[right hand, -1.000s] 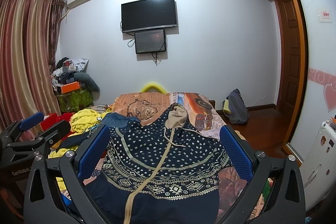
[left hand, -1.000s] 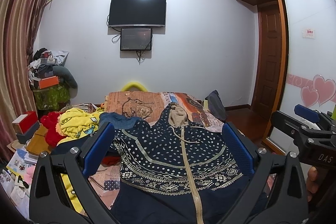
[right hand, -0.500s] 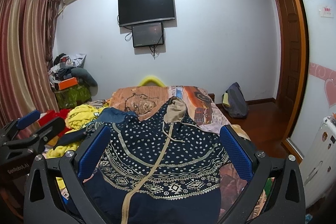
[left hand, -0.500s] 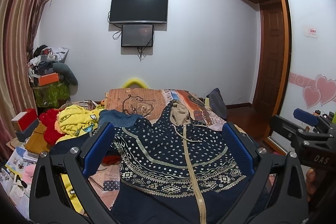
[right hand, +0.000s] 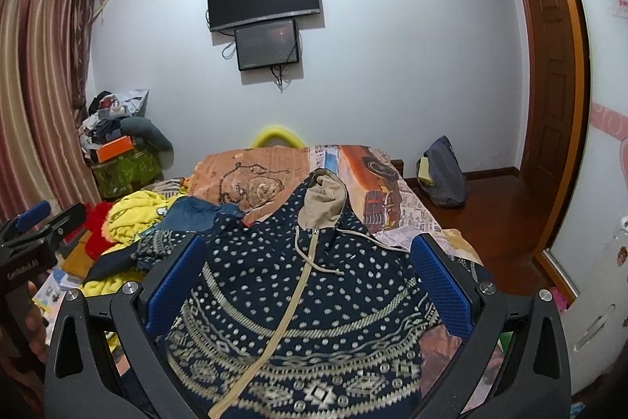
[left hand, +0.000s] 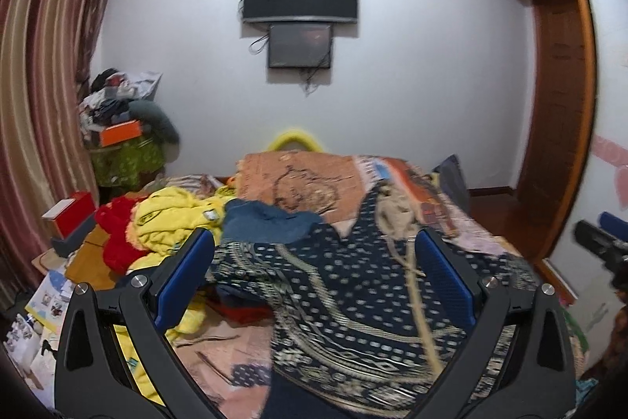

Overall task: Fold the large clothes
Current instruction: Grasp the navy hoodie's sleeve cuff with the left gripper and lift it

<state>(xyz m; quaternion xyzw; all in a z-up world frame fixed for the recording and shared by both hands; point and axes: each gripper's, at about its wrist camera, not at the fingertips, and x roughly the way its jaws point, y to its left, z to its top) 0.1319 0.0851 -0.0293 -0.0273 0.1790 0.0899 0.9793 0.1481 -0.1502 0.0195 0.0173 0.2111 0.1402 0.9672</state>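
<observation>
Hovering above the near end of the bed, both black two-finger grippers with blue padded fingers are pointing forward over the garment, jaws spread wide and grasping nothing: the left gripper (left hand: 314, 269) and the right gripper (right hand: 310, 269) are each framing the navy hooded zip sweater with white dots and beige geometric bands (right hand: 314, 301). The sweater is lying front-up on the patterned orange-and-pink bedspread (right hand: 251, 175), its beige-lined hood (right hand: 324, 201) pointing toward the far wall and its beige zipper running down the middle. In the left wrist view the picture is smearing with motion blur, so the sweater's left sleeve is hard to make out against the crumpled yellow garment (left hand: 176, 218) beside it. The sweater's hem is being cut off by the bottom edge of both views. A person's hand (right hand: 33, 328) is showing only partly at the left rim, gripping the left gripper's handle.
</observation>
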